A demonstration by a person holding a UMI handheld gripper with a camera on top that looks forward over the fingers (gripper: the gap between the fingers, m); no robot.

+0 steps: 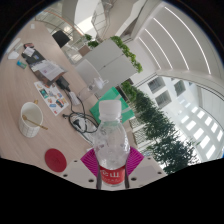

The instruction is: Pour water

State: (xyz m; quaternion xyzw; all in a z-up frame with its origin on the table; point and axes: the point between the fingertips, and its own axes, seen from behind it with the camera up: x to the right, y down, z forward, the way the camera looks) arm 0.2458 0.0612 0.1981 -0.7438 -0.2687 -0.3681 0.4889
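gripper view: your gripper [110,178] pinches the water bottle [111,140] between both pink pads, upright and capped so nothing spills. the cup [31,117] waits well apart on the table [60,125], probably your pouring target.

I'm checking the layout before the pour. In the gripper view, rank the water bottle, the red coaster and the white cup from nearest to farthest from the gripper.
1. Water bottle: between the fingers of the gripper.
2. Red coaster: just left, on the table.
3. White cup: farther left, beyond the coaster.
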